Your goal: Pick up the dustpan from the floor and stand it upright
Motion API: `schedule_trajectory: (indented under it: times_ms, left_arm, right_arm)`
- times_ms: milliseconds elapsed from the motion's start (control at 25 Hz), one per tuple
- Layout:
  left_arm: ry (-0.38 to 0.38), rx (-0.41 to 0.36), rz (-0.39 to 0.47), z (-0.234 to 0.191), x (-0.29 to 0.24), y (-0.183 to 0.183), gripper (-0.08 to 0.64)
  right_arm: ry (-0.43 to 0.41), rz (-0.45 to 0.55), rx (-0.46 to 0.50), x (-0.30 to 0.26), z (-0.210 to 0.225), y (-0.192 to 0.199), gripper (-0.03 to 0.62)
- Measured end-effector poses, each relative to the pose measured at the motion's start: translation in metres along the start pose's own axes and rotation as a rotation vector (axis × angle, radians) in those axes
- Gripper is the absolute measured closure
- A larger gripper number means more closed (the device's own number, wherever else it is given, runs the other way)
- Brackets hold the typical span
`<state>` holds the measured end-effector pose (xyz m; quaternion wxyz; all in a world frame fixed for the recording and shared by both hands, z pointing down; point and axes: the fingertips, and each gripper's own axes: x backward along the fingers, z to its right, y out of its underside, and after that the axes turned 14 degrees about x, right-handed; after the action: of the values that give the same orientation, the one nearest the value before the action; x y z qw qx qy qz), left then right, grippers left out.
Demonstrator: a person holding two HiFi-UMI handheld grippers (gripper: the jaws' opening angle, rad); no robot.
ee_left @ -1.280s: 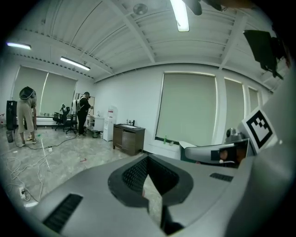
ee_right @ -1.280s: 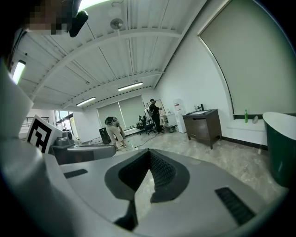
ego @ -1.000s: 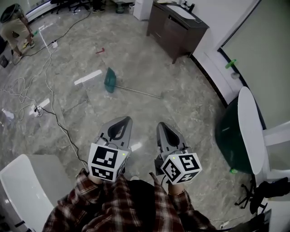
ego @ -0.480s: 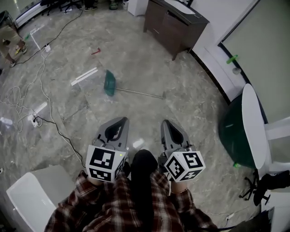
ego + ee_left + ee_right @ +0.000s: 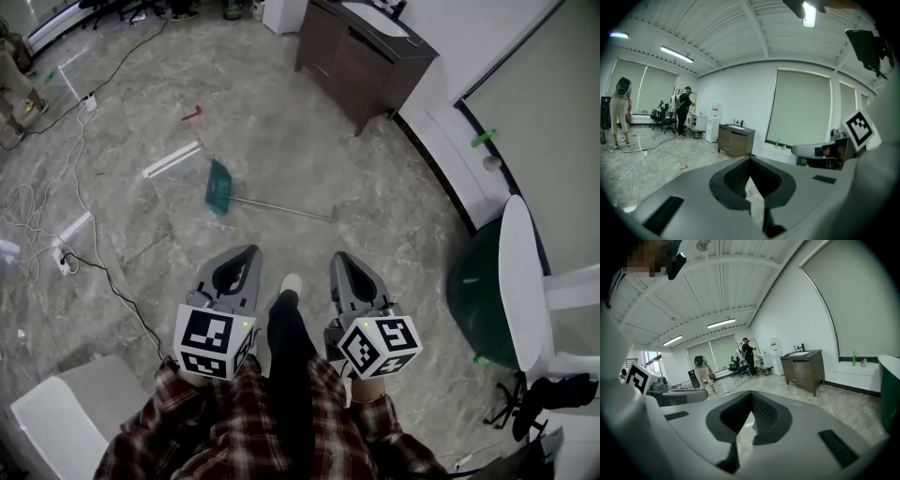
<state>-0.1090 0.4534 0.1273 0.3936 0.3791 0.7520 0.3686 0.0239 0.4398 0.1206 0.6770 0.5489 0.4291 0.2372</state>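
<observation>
So there's exactly one dustpan (image 5: 220, 185) here, a green one, and it's lying flat on the marble floor (image 5: 281, 122) with its long metal handle (image 5: 281, 207) stretched out to the right. It sits well ahead of both grippers, nothing touching it. Two grippers in the head view: the left gripper (image 5: 249, 253) and the right gripper (image 5: 339, 259), side by side, each with one marker cube at the back, both aimed out over the floor. Both gripper views show the same thing: jaws pressed together at the tips, nothing pinched between them. Between the two grippers you can see one dark trouser leg with one white shoe (image 5: 292, 282) on the floor. Other stuff, counted: one small red item (image 5: 192, 114) and one white strip (image 5: 172, 159) on the floor beyond the dustpan, one dark wooden cabinet (image 5: 361, 56) against the wall, one dark green tub (image 5: 473, 291) off to the right. The left gripper view also catches two people standing far back in the room, one (image 5: 618, 112) at the left edge and one (image 5: 685, 110) near the office chairs.
</observation>
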Motion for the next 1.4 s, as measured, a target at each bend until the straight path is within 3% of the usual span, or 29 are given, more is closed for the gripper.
schedule_trajectory:
  times_ms: [480, 720, 1120, 1400]
  left_arm:
    - [-0.003, -0.015, 0.038, 0.008, -0.153, -0.08, 0.56]
    - [-0.021, 0.004, 0.041, 0.013, -0.218, -0.099, 0.558]
    - [-0.102, 0.07, -0.029, -0.053, -0.276, -0.105, 0.558]
    - [-0.03, 0.006, -0.058, -0.105, -0.35, -0.161, 0.558]
  right_arm:
    - [-0.027, 0.045, 0.052, -0.094, 0.119, -0.069, 0.581]
    - [-0.053, 0.023, 0.067, -0.134, 0.173, -0.082, 0.581]
    - [-0.086, -0.068, 0.013, -0.218, 0.196, -0.068, 0.581]
    - [0.0, -0.048, -0.029, -0.305, 0.219, -0.092, 0.581]
